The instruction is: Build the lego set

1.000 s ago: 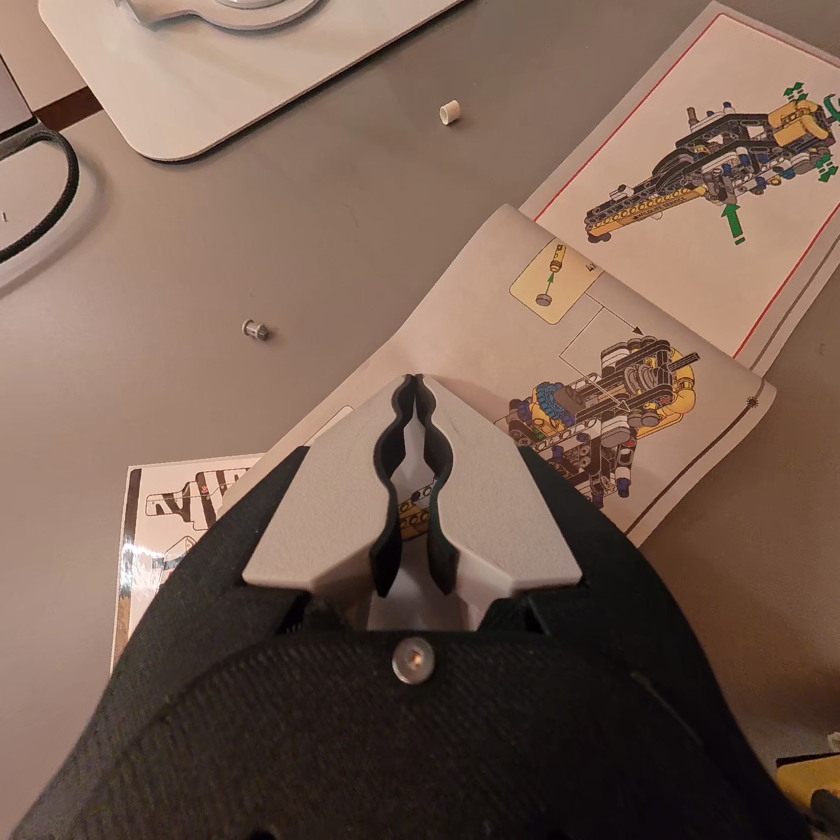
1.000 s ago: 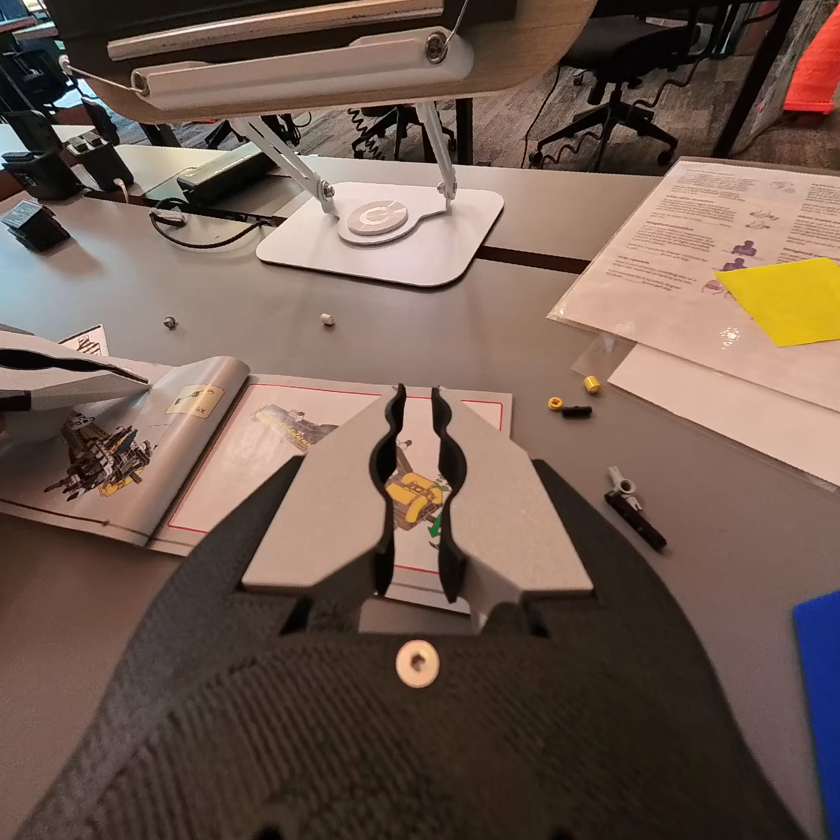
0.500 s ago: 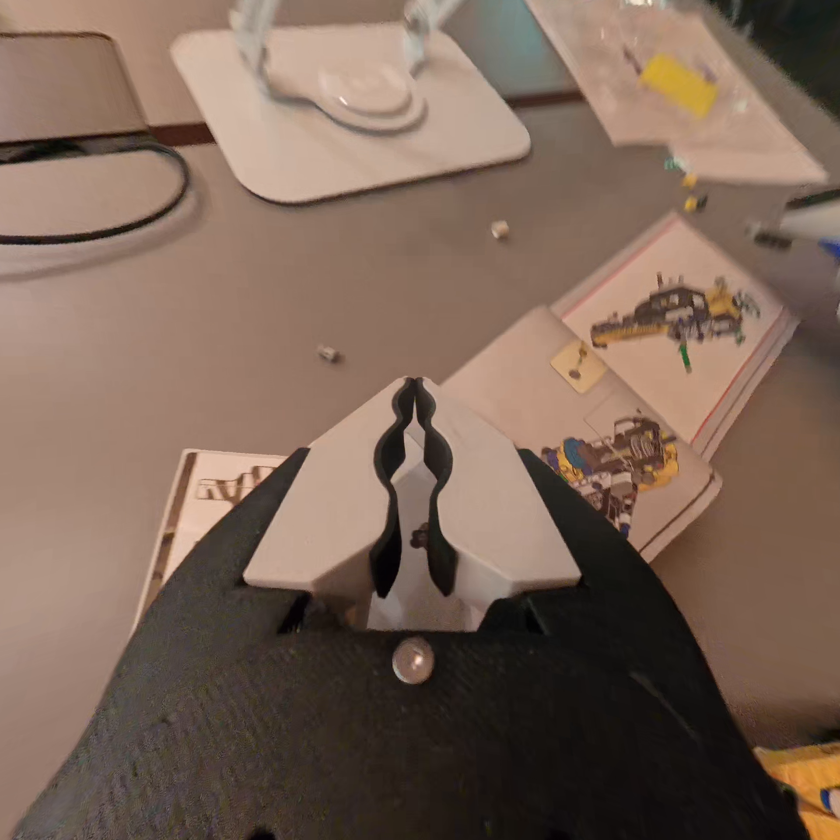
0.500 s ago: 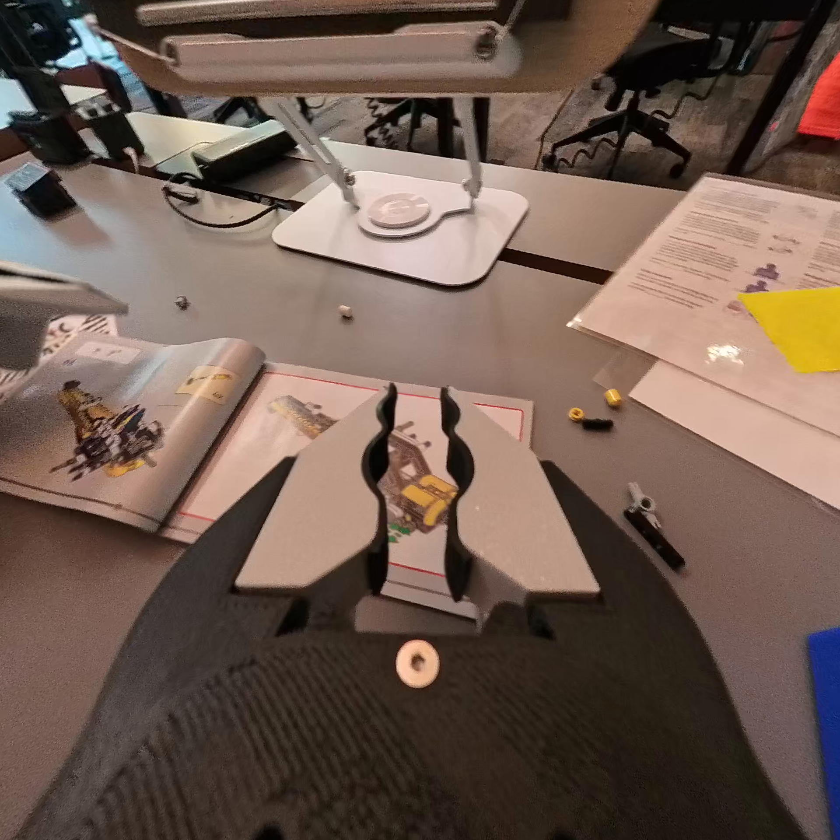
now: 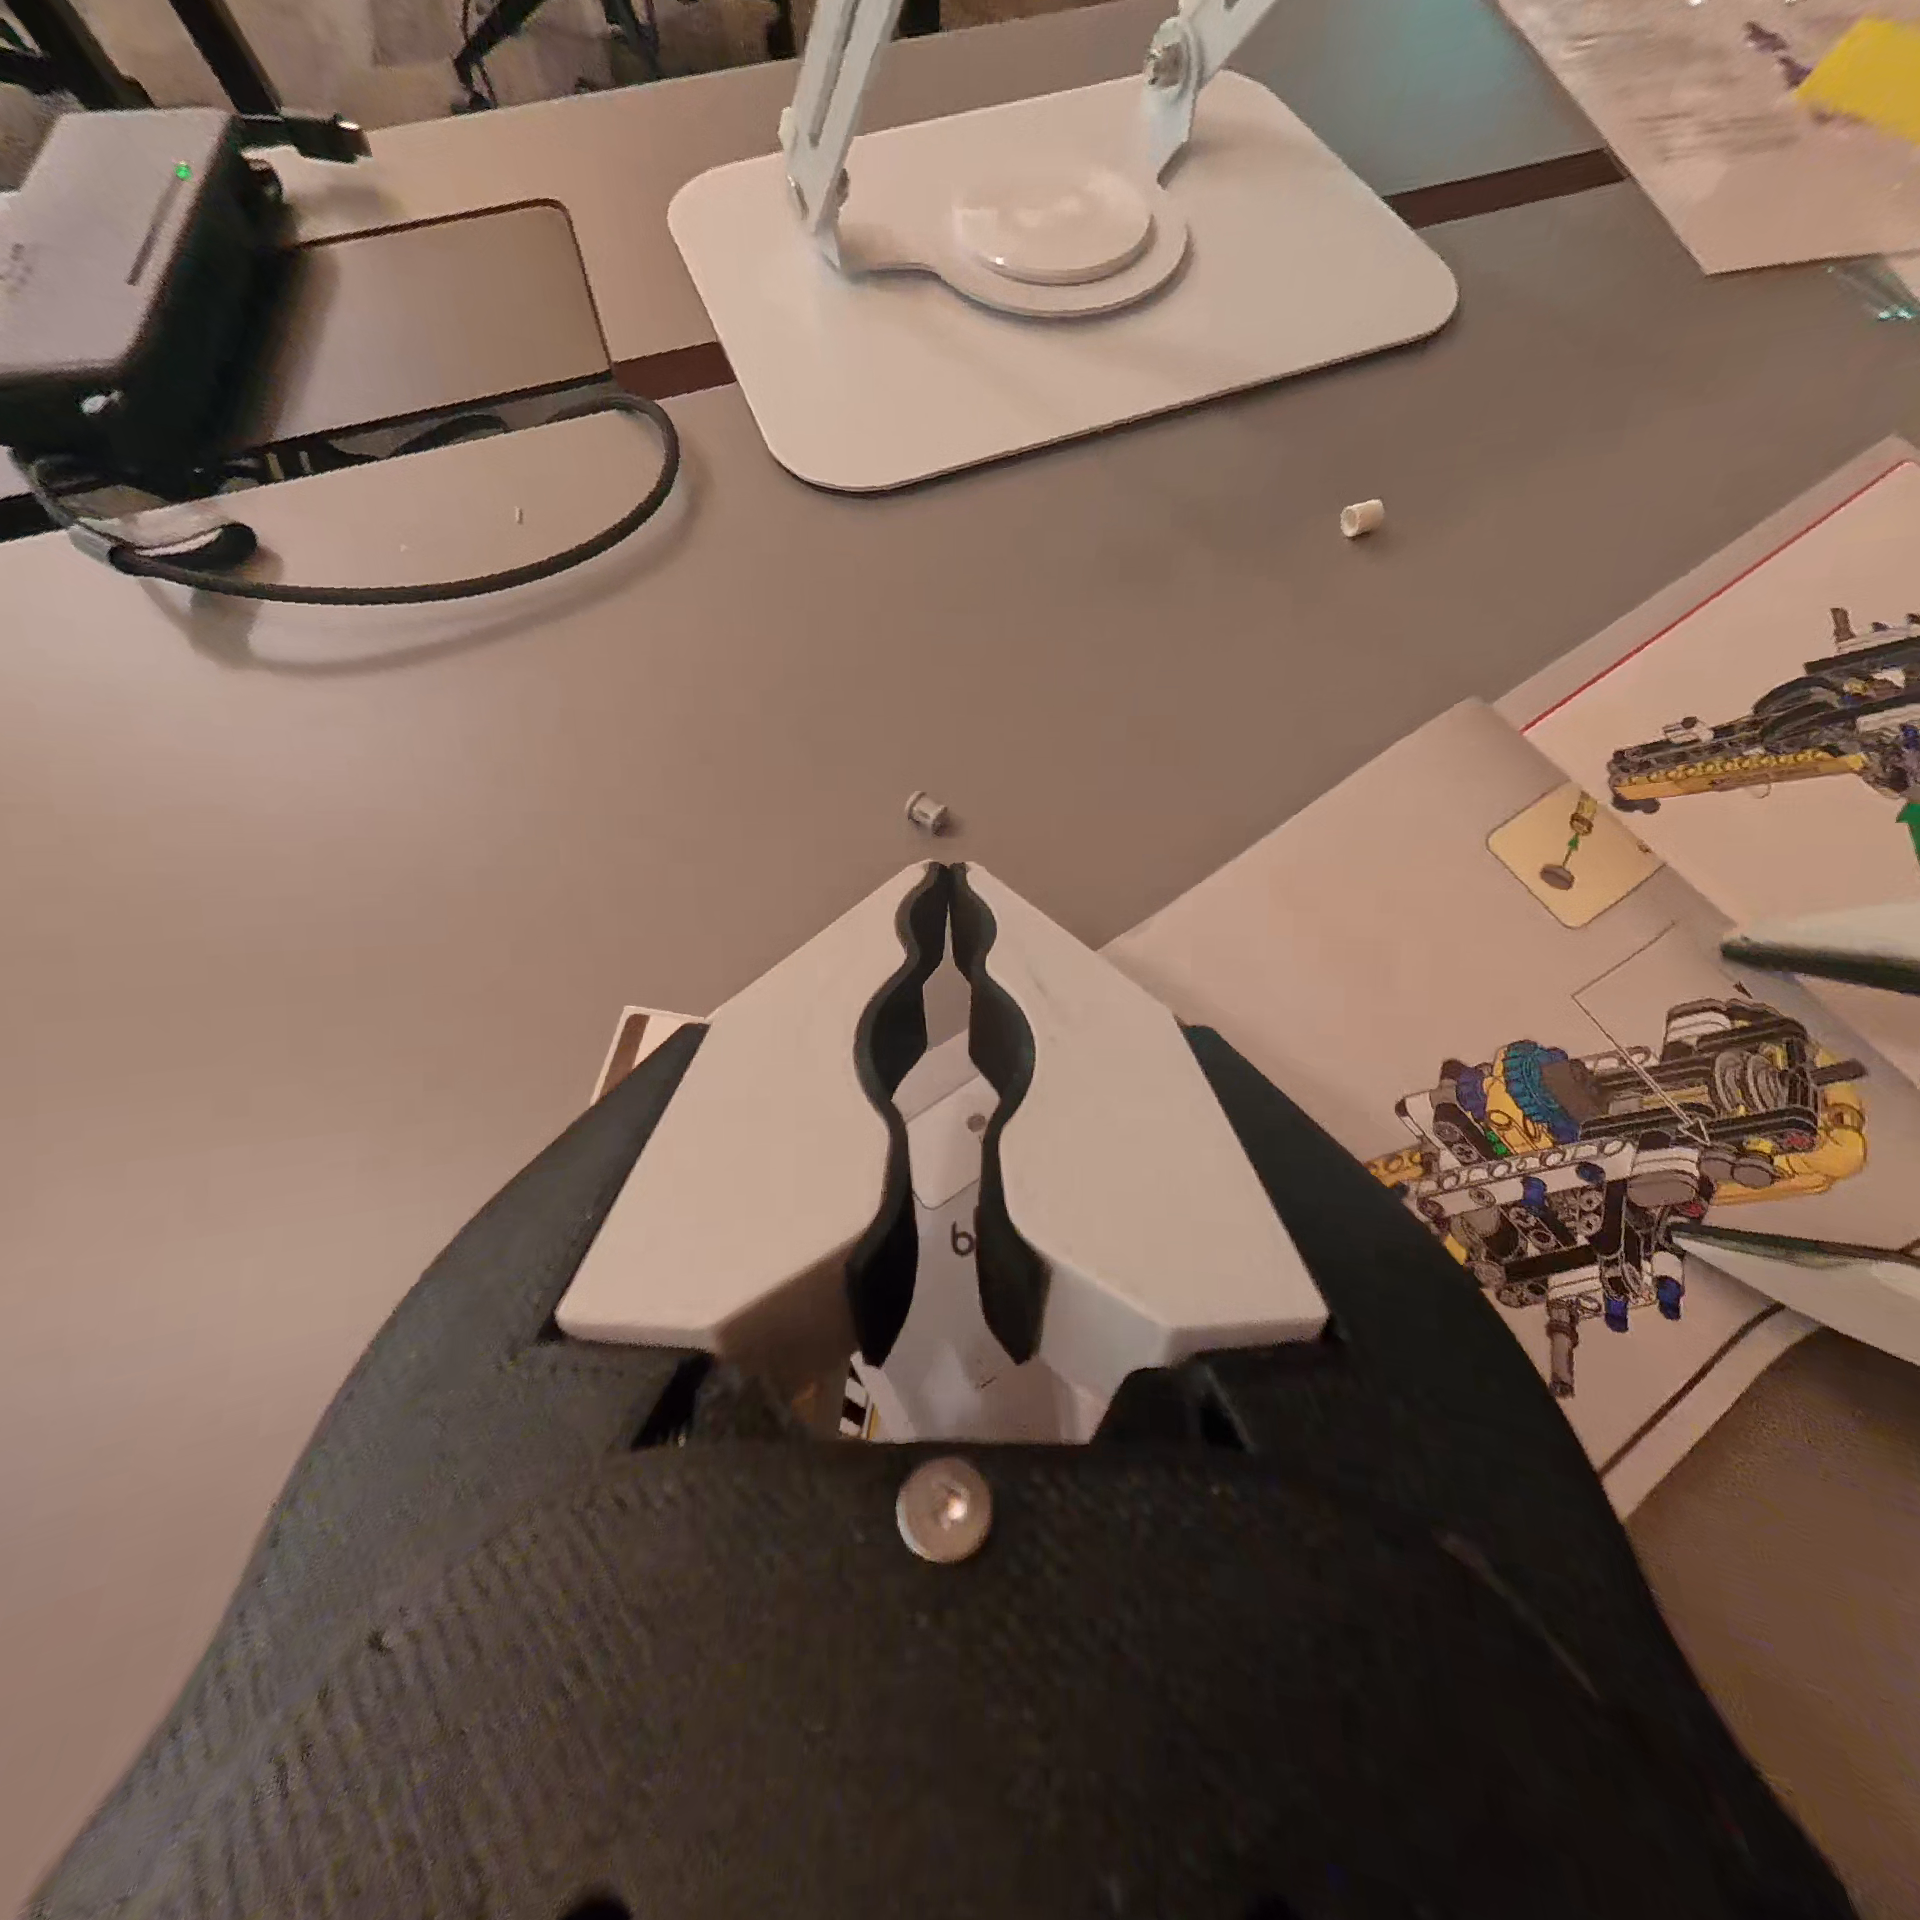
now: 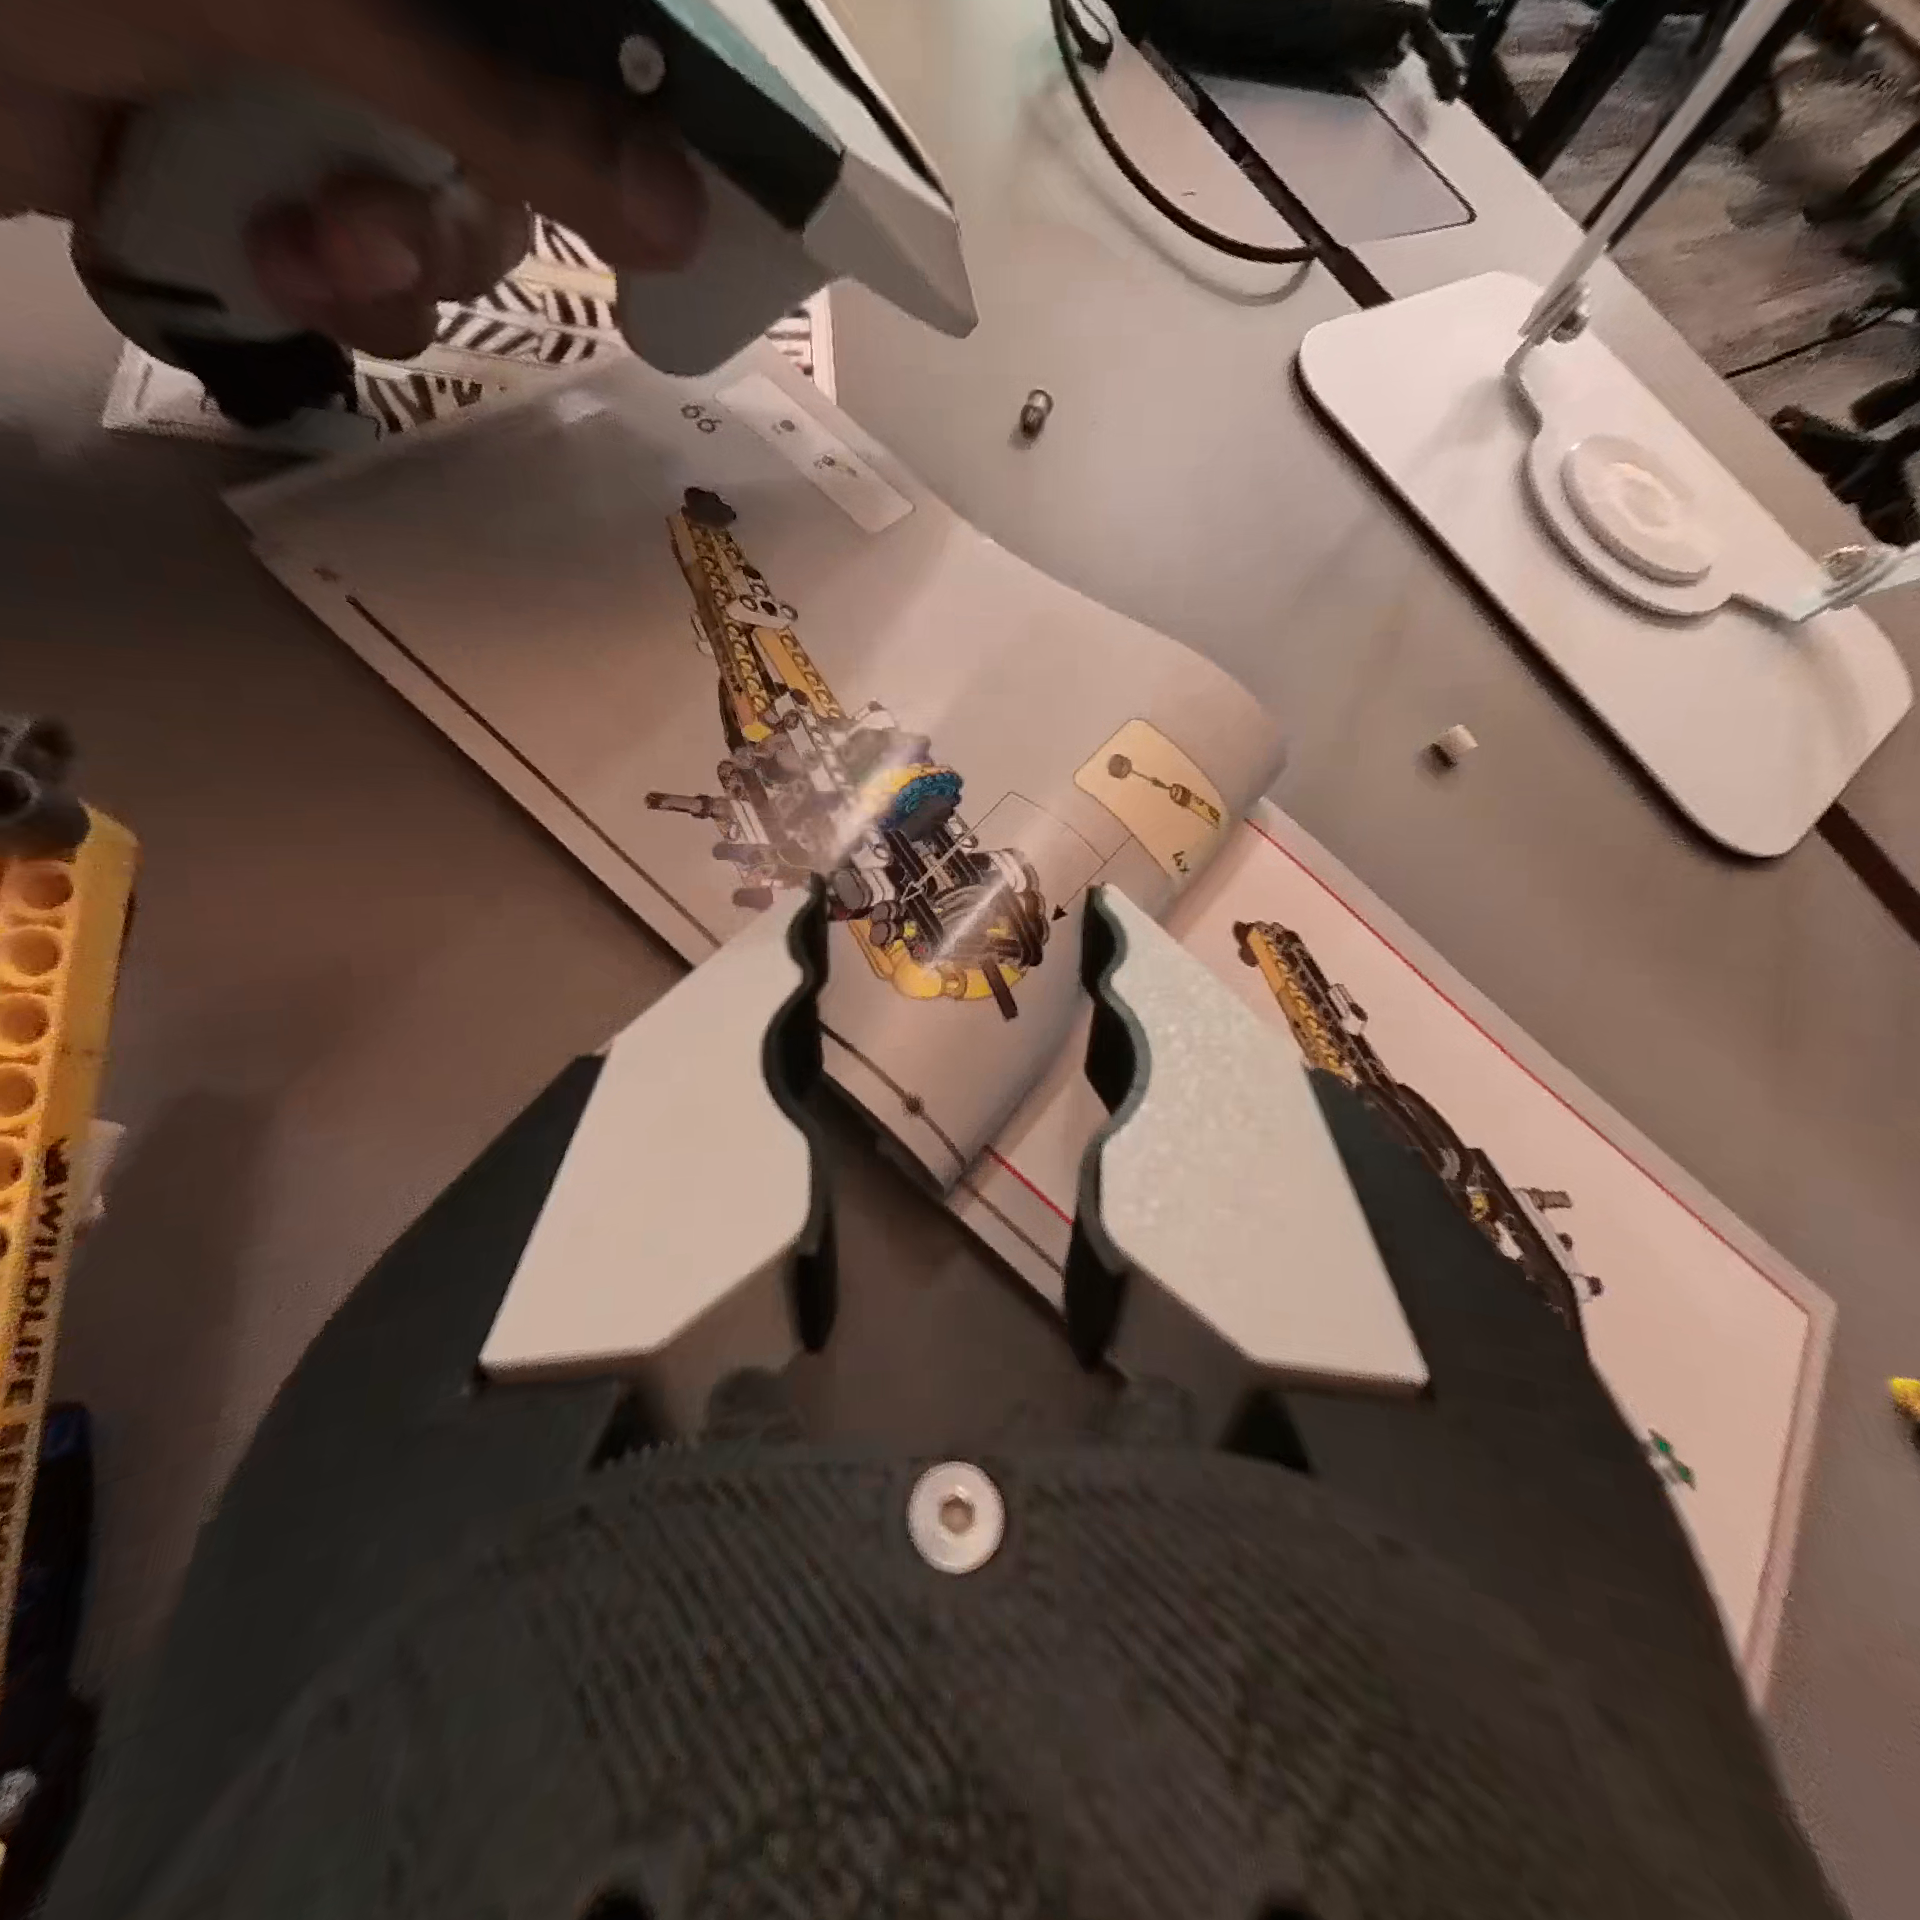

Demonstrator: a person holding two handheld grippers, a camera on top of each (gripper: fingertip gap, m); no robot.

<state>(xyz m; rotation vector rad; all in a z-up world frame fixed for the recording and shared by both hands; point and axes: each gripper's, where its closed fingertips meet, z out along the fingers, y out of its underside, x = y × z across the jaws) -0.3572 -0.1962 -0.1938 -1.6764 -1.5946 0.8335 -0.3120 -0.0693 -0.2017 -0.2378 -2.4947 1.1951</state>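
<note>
Both grippers empty over the open instruction booklet; looks like a parts-fetch step.

Left gripper point(image 5: 948, 896): jaws pressed together at the tips, nothing between them, aimed at the small grey Lego bush point(image 5: 928, 812) on the grey table point(image 5: 416, 831) just beyond the paper instruction booklet point(image 5: 1351, 997). Right gripper point(image 6: 951, 914): jaws spread, hovering over the booklet's fold. A small white Lego sleeve point(image 5: 1361, 516) lies farther beyond the booklet, near the white stand base point(image 5: 1060, 343). The partly built yellow holed beam assembly point(image 6: 42, 997) sits left of the booklet, blurred, so its state is unclear. Next move, I'd judge: open the left gripper, drop onto the bush; it's round, so it may roll.
</note>
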